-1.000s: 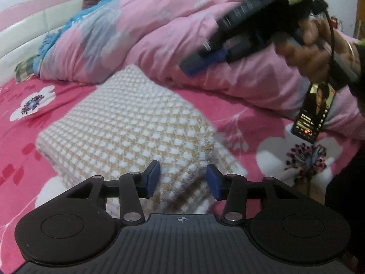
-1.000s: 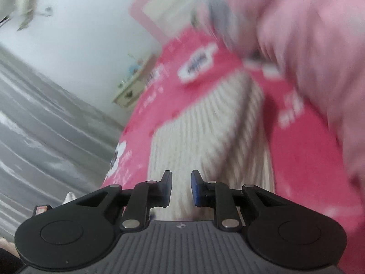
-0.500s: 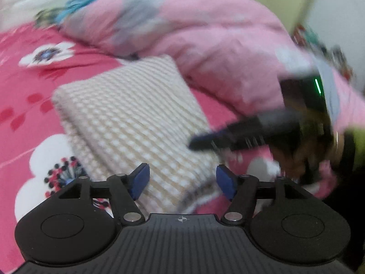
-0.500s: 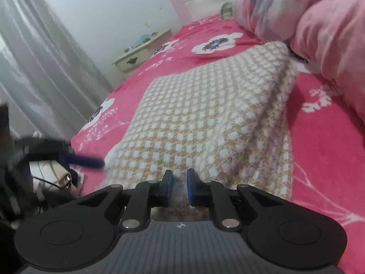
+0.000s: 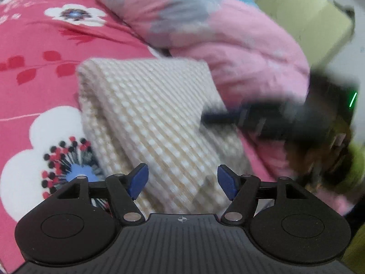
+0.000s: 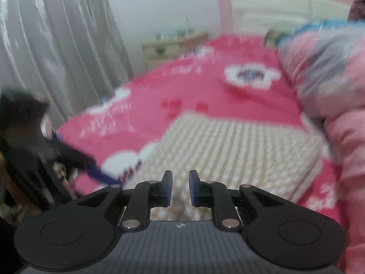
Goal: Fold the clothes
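Observation:
A folded cream and beige knit sweater [image 5: 148, 114] lies on the pink floral bedsheet [image 5: 45, 45]. My left gripper [image 5: 182, 181] hovers open over the sweater's near corner, nothing between its blue pads. My right gripper [image 5: 228, 119], blurred and held by a hand [image 5: 319, 155], reaches in from the right to the sweater's right edge. In the right wrist view the sweater [image 6: 228, 141] spreads ahead, and my right gripper [image 6: 181, 187] is over its near edge, jaws almost together and holding nothing. The left gripper [image 6: 102, 174] shows as a blur at the sweater's left corner.
A bulky pink quilt [image 5: 228, 45] is heaped right behind the sweater. A pink headboard [image 6: 273, 0] and a bedside cabinet [image 6: 173, 43] stand at the far end. A grey curtain [image 6: 57, 45] hangs along the left side of the bed.
The right gripper dropped from above the quilt down to the sweater's right edge. My left gripper swung left and opened wider. Both views are blurred by motion.

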Demonstrator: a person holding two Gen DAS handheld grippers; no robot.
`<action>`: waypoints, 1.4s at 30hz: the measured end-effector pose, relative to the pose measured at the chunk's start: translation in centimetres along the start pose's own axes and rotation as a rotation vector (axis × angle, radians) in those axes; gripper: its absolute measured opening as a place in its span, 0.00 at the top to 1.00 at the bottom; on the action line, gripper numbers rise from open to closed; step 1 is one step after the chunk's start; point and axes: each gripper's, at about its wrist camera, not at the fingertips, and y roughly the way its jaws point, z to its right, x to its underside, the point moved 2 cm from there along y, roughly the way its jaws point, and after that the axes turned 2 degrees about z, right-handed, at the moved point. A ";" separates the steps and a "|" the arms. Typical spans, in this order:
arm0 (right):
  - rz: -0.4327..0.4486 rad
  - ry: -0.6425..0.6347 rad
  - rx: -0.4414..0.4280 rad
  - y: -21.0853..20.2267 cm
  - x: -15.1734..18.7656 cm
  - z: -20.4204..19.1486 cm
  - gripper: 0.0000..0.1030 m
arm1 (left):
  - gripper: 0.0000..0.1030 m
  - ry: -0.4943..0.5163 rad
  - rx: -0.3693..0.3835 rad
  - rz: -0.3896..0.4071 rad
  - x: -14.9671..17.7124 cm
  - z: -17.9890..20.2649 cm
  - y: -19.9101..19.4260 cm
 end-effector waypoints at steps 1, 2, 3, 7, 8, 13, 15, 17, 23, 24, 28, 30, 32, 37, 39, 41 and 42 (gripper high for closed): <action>-0.037 0.014 -0.004 1.1 1.0 0.2 0.84 | 0.35 -0.032 -0.004 0.015 -0.4 -0.9 -0.1; -0.038 0.022 0.002 1.6 2.0 0.3 0.84 | 0.35 -0.065 -0.007 0.030 -0.8 -1.8 -0.1; -0.020 0.014 0.004 1.6 2.5 0.3 0.84 | 0.35 -0.097 -0.011 0.046 -1.2 -2.7 -0.2; 0.012 0.006 0.008 1.3 3.8 0.8 0.84 | 0.35 -0.054 -0.251 0.043 -2.3 -4.8 1.4; 0.011 0.013 0.006 1.2 3.9 1.0 0.84 | 0.35 -0.014 -0.330 0.030 -2.5 -5.1 2.1; -0.032 0.044 -0.035 1.0 3.4 2.4 0.85 | 0.35 0.027 -0.416 0.043 -3.6 -6.3 4.6; -0.041 0.052 -0.042 0.9 3.5 2.8 0.85 | 0.35 0.004 -0.371 0.052 -3.9 -6.8 5.4; -0.049 0.059 -0.048 0.8 3.7 3.2 0.85 | 0.35 -0.013 -0.336 0.055 -4.2 -7.3 6.3; -0.040 0.108 -0.073 0.6 4.1 4.1 0.86 | 0.32 0.000 -0.329 0.069 -4.2 -8.4 7.1; -0.038 0.110 -0.075 0.6 4.2 4.1 0.86 | 0.31 0.004 -0.349 0.072 -4.0 -8.6 7.3; -0.056 0.104 -0.073 0.5 3.8 4.0 0.86 | 0.48 -0.014 -0.427 0.086 -3.8 -9.8 7.4; -0.087 0.092 -0.069 0.4 3.0 3.8 0.86 | 0.42 -0.035 -0.401 0.096 -3.8 -9.5 6.6; -0.131 0.076 -0.082 0.1 1.2 3.5 0.85 | 0.41 -0.073 -0.372 0.091 -3.6 -9.3 5.9; -0.140 -0.189 -0.159 0.1 -5.6 -0.6 0.80 | 0.40 -0.180 -0.340 0.076 -3.5 -10.6 4.7; -0.158 -0.343 -0.166 1.4 -7.3 -3.4 0.71 | 0.40 -0.237 -0.285 0.078 -3.7 -11.0 4.2; -0.192 -0.441 -0.144 3.5 -8.3 -5.2 0.68 | 0.40 -0.288 -0.206 0.074 -3.8 -11.1 3.8; -0.215 -0.464 -0.124 4.6 -8.6 -5.7 0.67 | 0.40 -0.309 -0.183 0.076 -3.7 -11.1 3.5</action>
